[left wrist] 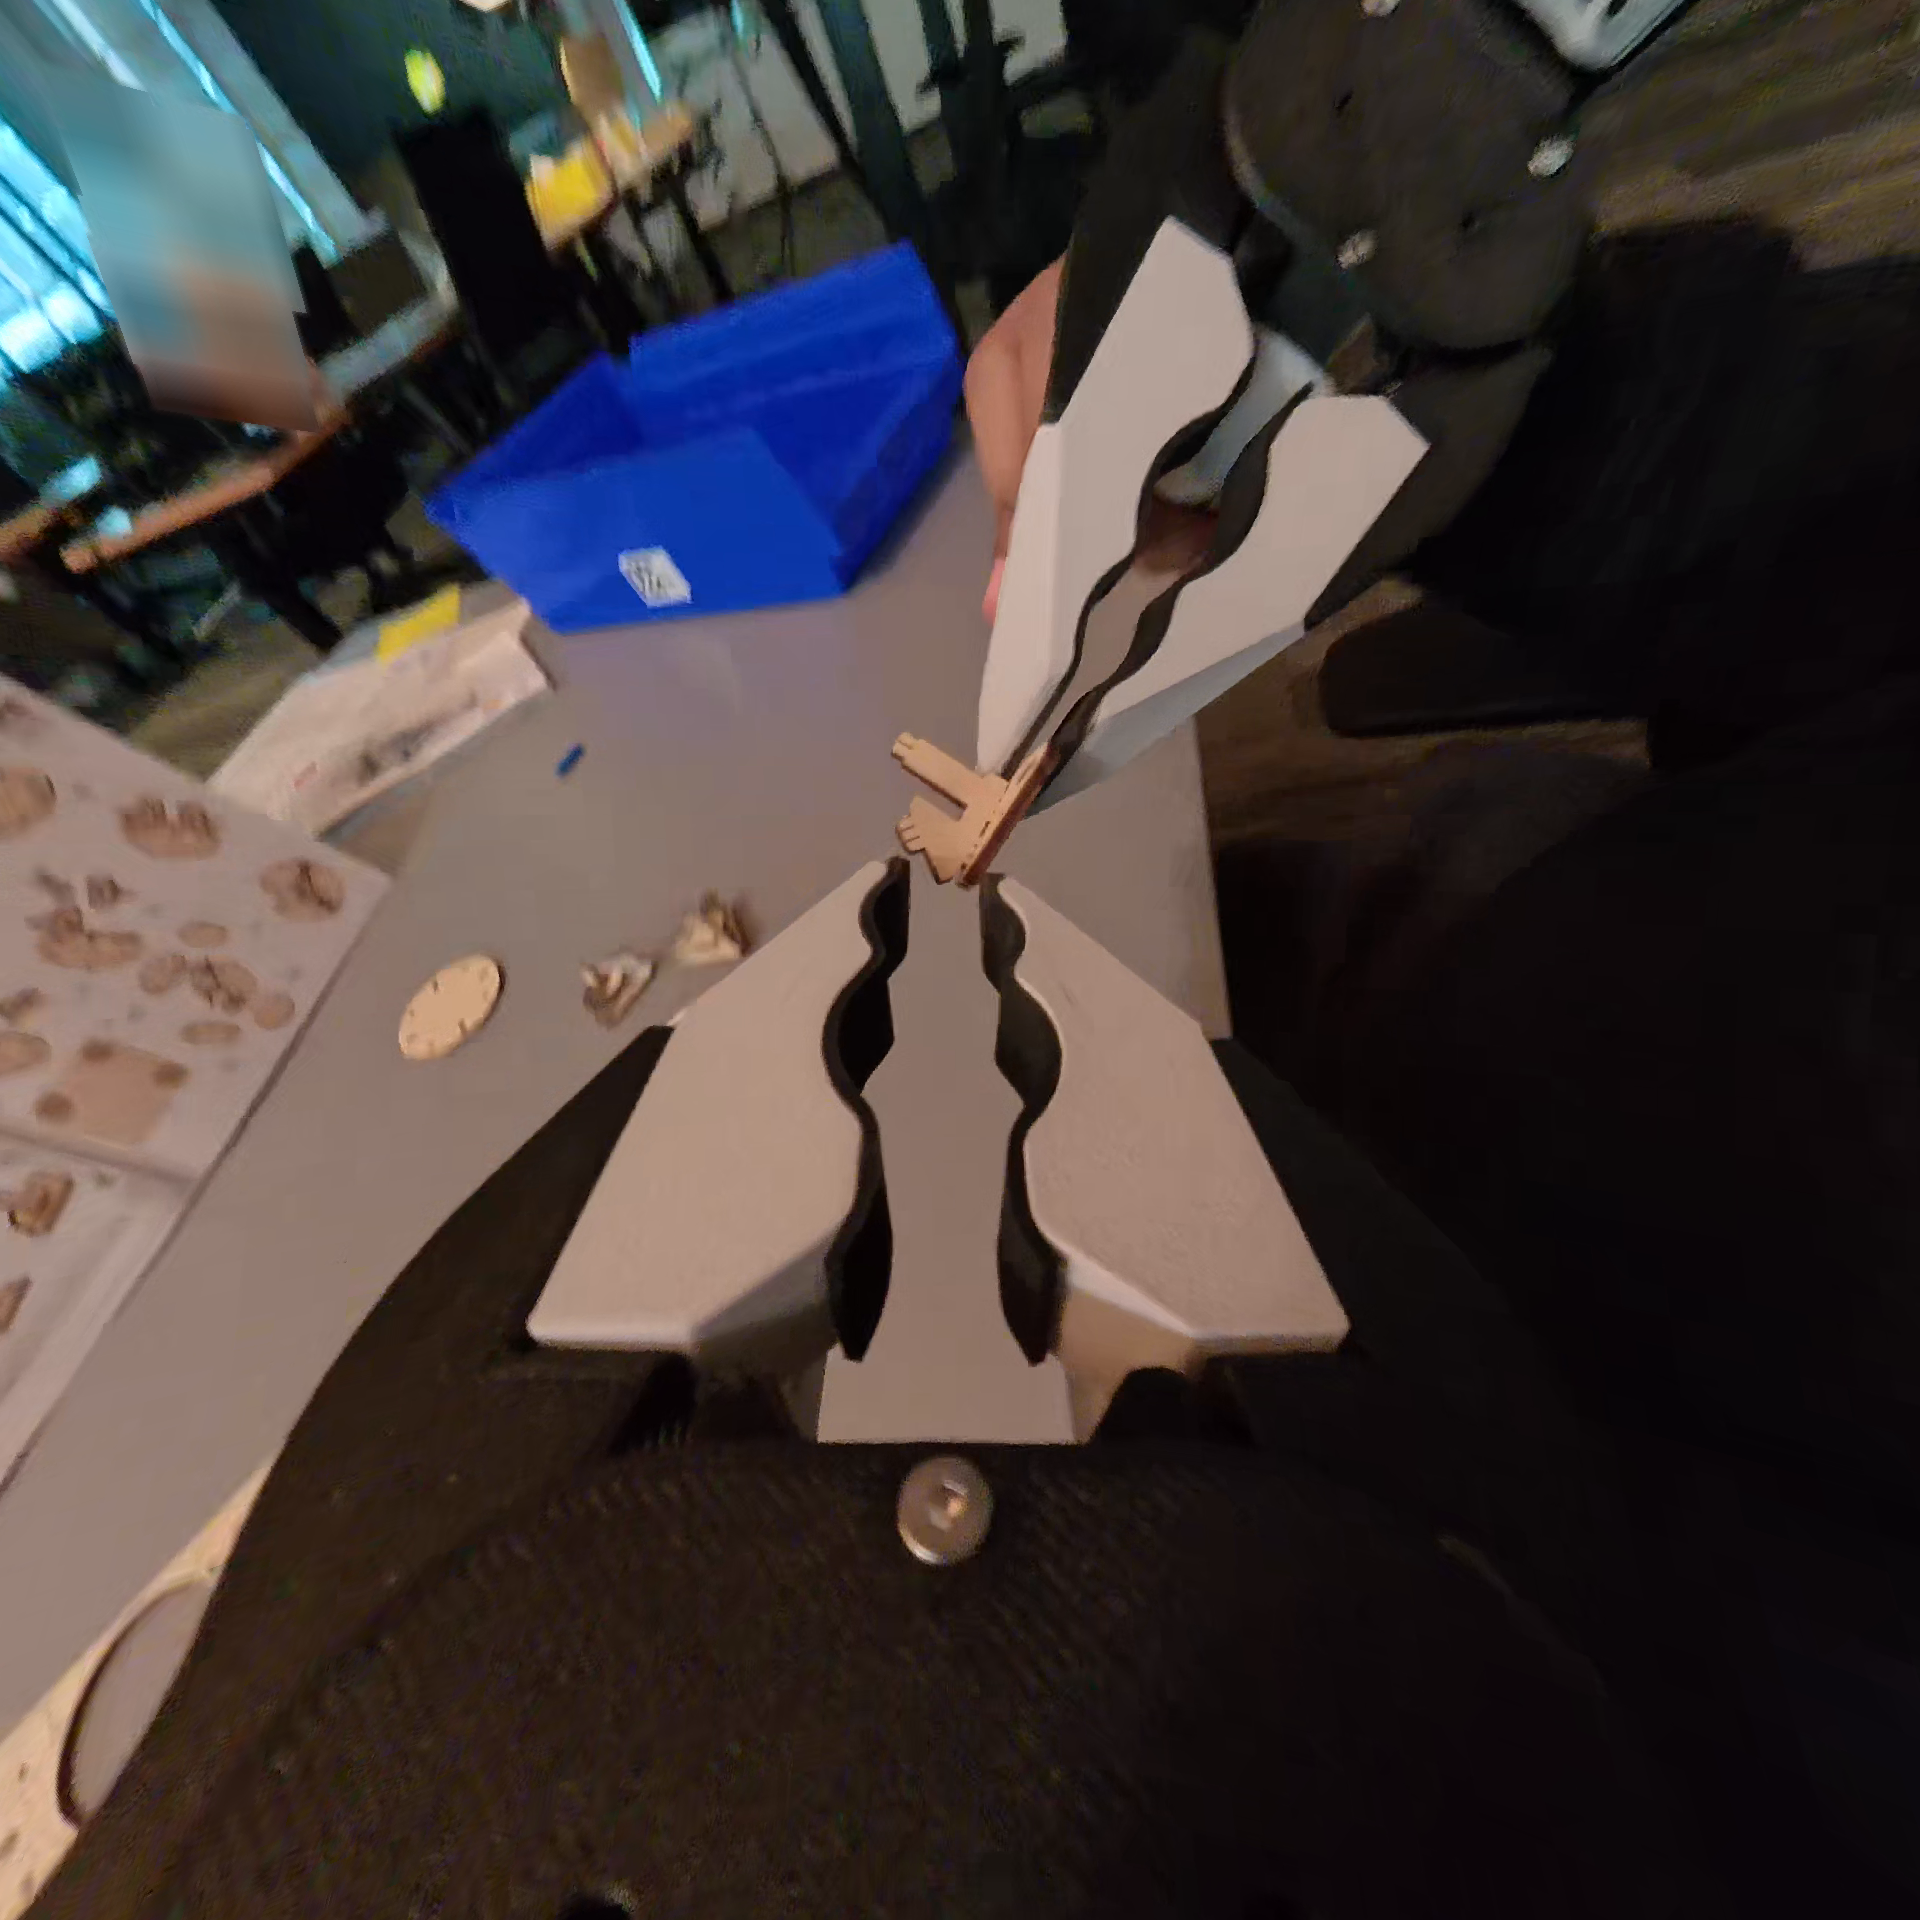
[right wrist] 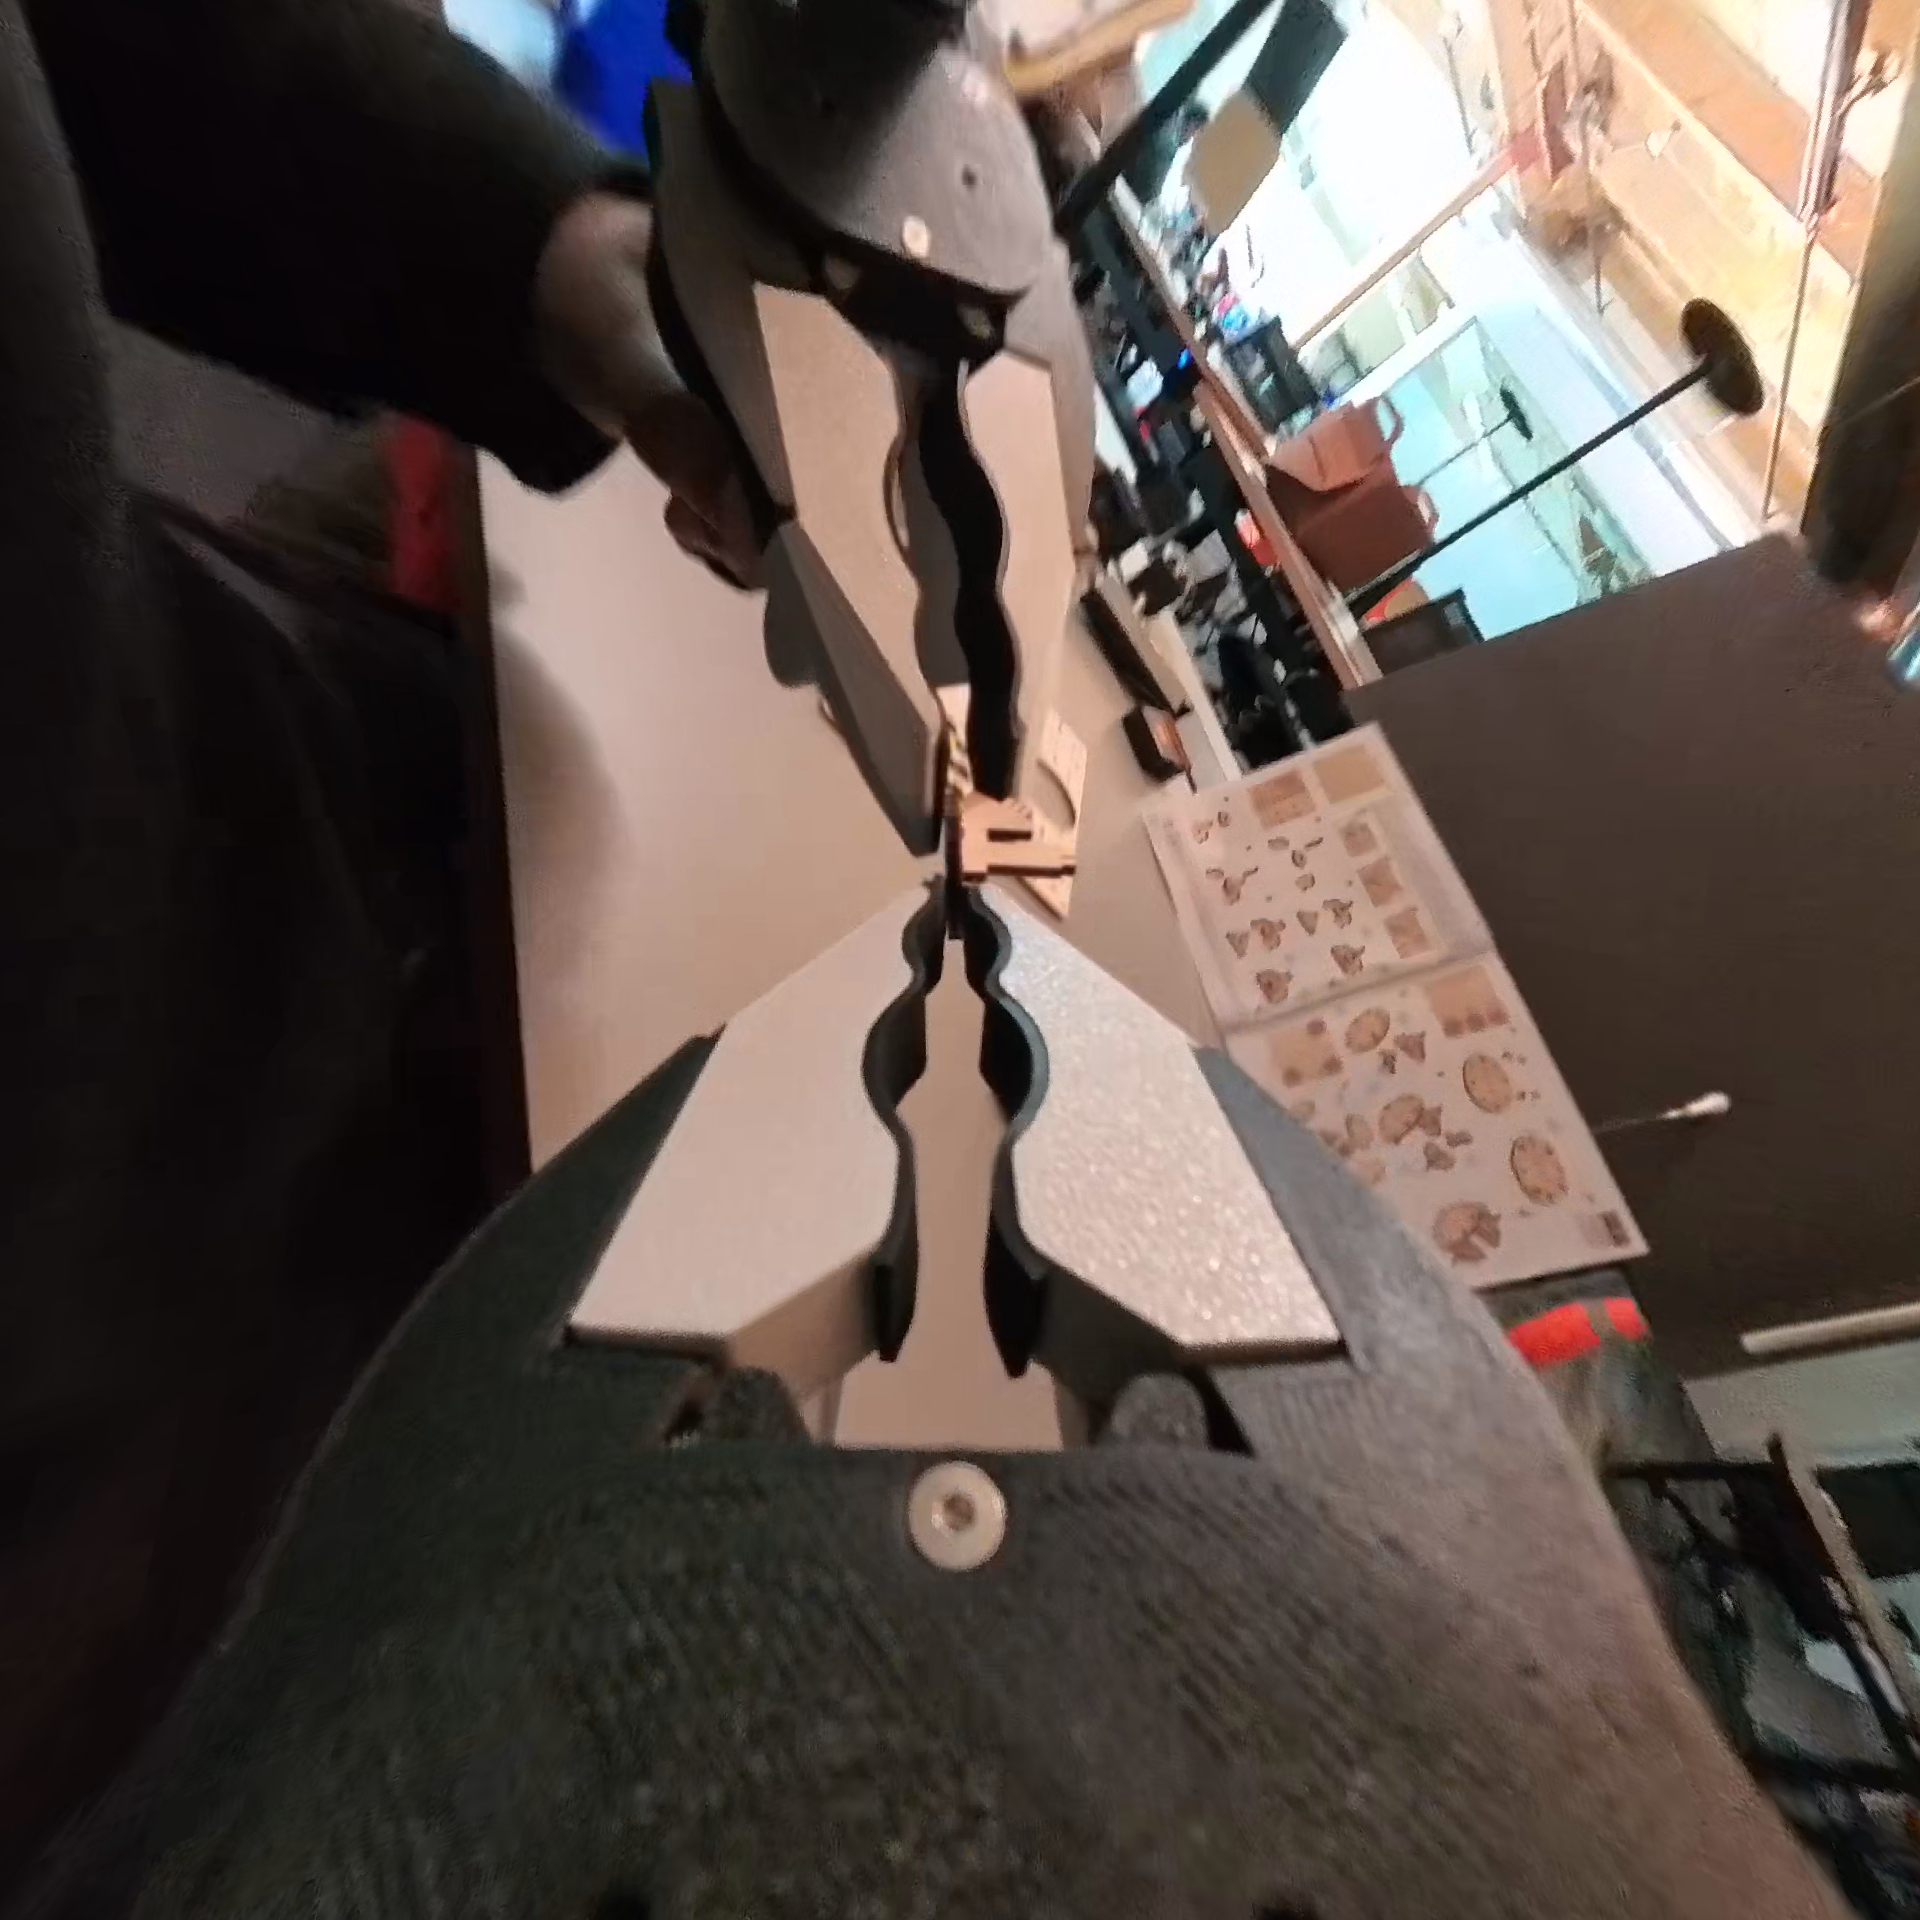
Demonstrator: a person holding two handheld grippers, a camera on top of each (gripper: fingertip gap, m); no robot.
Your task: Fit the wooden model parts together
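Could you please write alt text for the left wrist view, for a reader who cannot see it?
The right gripper reaches in from above, shut on a small wooden piece held just ahead of the open left gripper. Below lies a grey table with a wooden disc and a blue bin.

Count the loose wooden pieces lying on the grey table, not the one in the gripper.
3: a round clock-face disc, then two small clumps of wooden parts to its right, near the left gripper. More may be hidden.

Left wrist view close over grey table (left wrist: 665, 810), right wrist view rolled sideways, facing each other, sharing wooden piece (left wrist: 961, 805).
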